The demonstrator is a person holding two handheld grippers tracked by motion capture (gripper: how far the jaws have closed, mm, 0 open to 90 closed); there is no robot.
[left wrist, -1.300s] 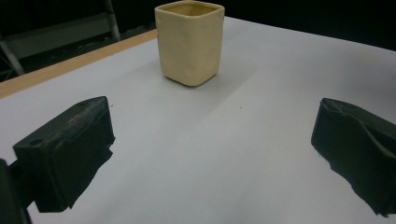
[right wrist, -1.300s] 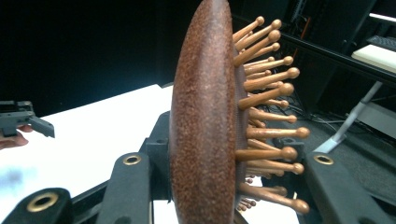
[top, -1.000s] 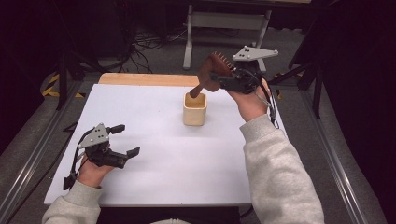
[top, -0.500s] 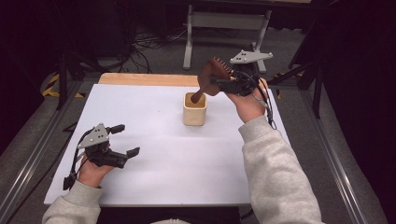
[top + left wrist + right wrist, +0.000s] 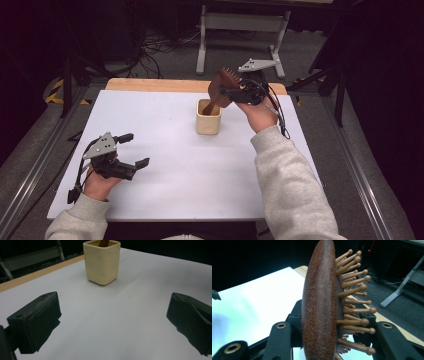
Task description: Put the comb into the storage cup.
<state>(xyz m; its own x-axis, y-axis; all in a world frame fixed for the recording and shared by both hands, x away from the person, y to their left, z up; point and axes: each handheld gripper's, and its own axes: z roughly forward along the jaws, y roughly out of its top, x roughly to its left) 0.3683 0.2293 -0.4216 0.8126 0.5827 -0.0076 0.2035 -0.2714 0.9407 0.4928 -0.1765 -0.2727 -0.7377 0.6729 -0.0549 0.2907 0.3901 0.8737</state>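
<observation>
One hairbrush (image 5: pixel 223 86), one cup (image 5: pixel 208 117), two grippers. Right gripper (image 5: pixel 234 92) clamped on brush head, jaws nearly closed around it; brush tilted, handle end inside cup just below and ahead of that gripper. Lower than a second ago, handle sunk deeper into cup; cup unmoved. Left gripper (image 5: pixel 131 150) wide open, nothing held, resting on white table (image 5: pixel 165 165), well apart from cup, same place as before. Brush brown wood, oval back, round-tipped wooden pins. Cup cream, squarish, rounded corners, smooth.
</observation>
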